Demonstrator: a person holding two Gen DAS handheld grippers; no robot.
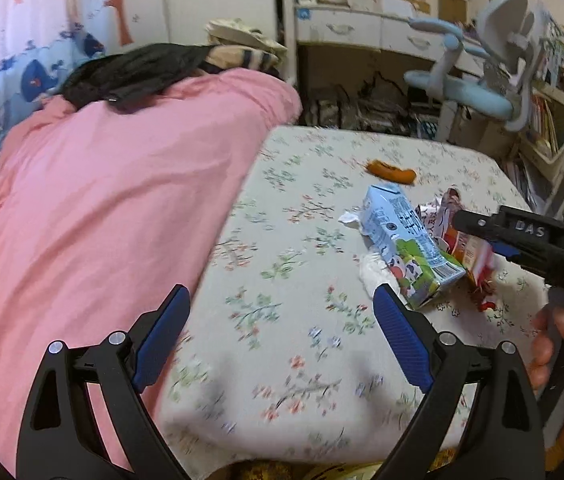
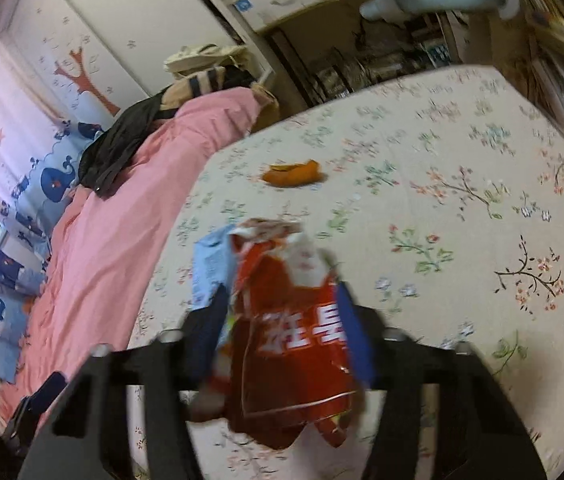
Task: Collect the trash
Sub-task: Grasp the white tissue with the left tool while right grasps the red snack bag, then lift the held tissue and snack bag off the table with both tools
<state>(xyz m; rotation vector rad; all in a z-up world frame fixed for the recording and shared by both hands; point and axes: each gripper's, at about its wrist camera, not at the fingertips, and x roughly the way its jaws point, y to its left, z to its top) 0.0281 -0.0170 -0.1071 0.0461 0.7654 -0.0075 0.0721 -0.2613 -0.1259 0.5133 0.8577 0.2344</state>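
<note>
Right hand-held gripper (image 2: 282, 320) clamped on red snack wrapper (image 2: 294, 344); left hand-held gripper (image 1: 282, 332) jaws apart over bed (image 1: 282, 360), milk carton (image 1: 410, 248) at 1 o'clock.

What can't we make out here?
- Right wrist view: red snack wrapper between the right gripper fingers; motion blur hides pad contact and print.
- Right wrist view: milk carton mostly hidden behind the wrapper.
- Left wrist view: orange item too small and blurred to identify.
</note>
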